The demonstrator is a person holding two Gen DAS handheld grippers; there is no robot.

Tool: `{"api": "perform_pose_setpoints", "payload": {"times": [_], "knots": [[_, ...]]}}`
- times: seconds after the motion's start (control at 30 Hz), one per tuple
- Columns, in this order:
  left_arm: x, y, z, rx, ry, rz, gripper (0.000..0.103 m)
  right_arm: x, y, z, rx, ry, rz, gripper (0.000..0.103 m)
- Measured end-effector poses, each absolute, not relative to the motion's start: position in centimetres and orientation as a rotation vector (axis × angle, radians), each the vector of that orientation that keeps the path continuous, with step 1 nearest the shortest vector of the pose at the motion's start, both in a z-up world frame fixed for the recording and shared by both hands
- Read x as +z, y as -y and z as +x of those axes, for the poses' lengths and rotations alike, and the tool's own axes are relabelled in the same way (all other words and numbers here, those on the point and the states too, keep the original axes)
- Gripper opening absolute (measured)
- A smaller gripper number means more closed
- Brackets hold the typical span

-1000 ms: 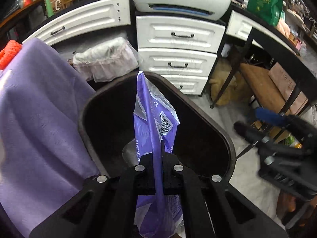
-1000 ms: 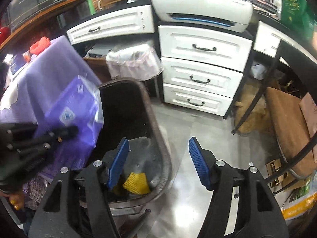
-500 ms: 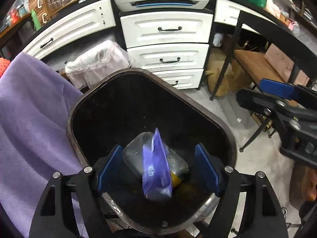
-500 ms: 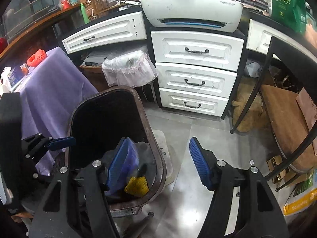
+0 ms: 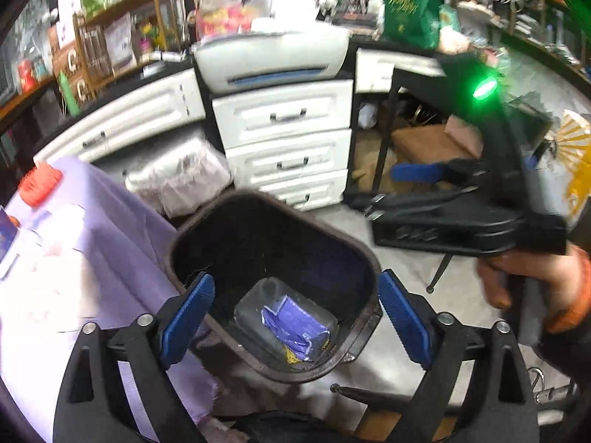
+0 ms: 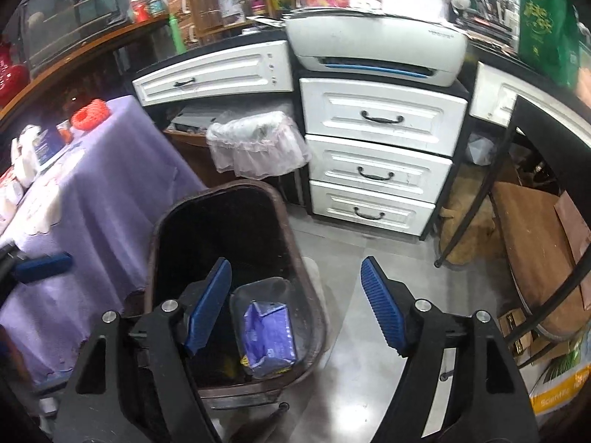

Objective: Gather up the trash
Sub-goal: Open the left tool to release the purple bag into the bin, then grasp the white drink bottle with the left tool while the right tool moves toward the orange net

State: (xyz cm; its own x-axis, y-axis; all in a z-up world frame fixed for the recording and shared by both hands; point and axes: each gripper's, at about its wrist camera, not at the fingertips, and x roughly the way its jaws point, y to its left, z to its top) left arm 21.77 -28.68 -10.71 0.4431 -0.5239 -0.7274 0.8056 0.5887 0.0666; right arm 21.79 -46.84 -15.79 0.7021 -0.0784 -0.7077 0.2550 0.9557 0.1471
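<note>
One purple wrapper already lies at the bottom of the bin, on a clear container. Left gripper hangs above it, jaws opening and empty. Right gripper is opening too, nothing between its jaws. On the purple table some small things are left (trash or not, I cannot tell), so more collecting probably remains.

One dark bin. Inside, one purple wrapper and one clear box. Three white drawers in a stack. One purple cloth. One green bag. One red ring.
</note>
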Motion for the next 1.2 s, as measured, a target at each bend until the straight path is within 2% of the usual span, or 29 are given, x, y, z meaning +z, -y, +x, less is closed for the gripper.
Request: {"api": "perform_pose_setpoints", "payload": {"times": [0.3,0.6,0.83,1.1,1.2], "knots": [[-5.6,20.7,22.0,-0.828,-0.66,0.453,0.094,-12.4,42.2,22.2,-0.007,-0.746,0.242,0.077],[-3.7,10.6,25.4,-0.618,-0.644,0.414,0.097,-7.8,33.5,24.3,0.217,-0.715,0.13,0.08],[-2.0,4.6,28.7,-0.457,-0.617,0.466,0.097,-6.7,27.6,25.9,0.306,-0.705,0.031,0.08],[-3.2,0.6,33.8,-0.546,-0.77,0.593,0.097,-7.5,25.6,26.3,0.326,-0.741,-0.013,0.08],[-4.4,0.5,35.3,-0.562,-0.829,0.652,0.093,-7.7,25.6,26.5,0.319,-0.752,-0.007,0.08]]}}
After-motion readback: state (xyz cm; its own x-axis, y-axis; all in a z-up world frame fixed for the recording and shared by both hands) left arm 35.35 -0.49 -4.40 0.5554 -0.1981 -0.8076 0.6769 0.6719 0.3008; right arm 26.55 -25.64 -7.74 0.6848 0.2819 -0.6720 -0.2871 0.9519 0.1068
